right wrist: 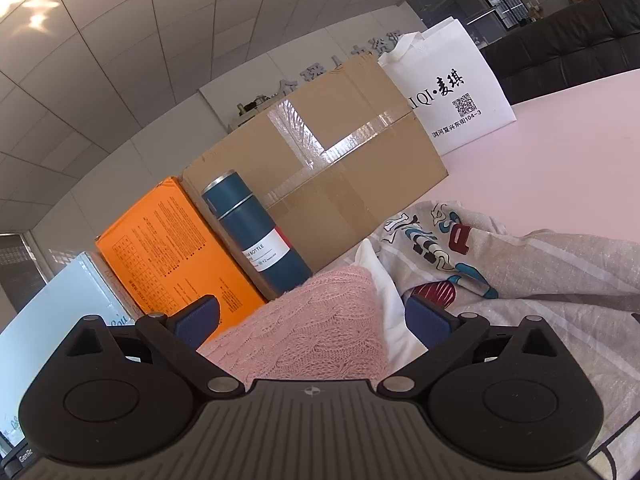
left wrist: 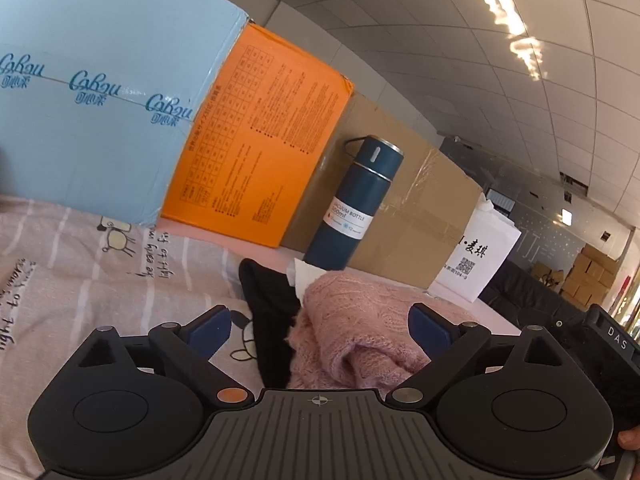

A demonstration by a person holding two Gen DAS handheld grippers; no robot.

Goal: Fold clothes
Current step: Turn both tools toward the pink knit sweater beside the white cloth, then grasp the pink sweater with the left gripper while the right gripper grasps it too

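We see our left gripper [left wrist: 320, 330] with its jaws spread wide, the pink knitted sweater [left wrist: 352, 332] bunched between the blue pads but not pinched by them. A black garment [left wrist: 268, 320] lies just left of the sweater, touching it, and a scrap of white fabric [left wrist: 306, 276] pokes up behind the two. Beneath them spreads a pink striped cloth with cartoon prints [left wrist: 100, 280].

Our right gripper [right wrist: 312, 318] also stands wide apart — the same sweater [right wrist: 308, 328] fills the gap between its pads, and no pad seems to press on it, though the near edge is hidden by the gripper body. To its right lies a white fold [right wrist: 394, 312] and then a grey printed garment [right wrist: 540, 280], all on the pale pink desk [right wrist: 560, 152].

Along the back of the desk stand a light blue box [left wrist: 92, 92], an orange box [left wrist: 260, 152], a dark blue vacuum bottle [left wrist: 356, 200] upright in front of a taped cardboard box [left wrist: 420, 216], and a white bag with black lettering [left wrist: 476, 256] — the bottle just beside the orange box.
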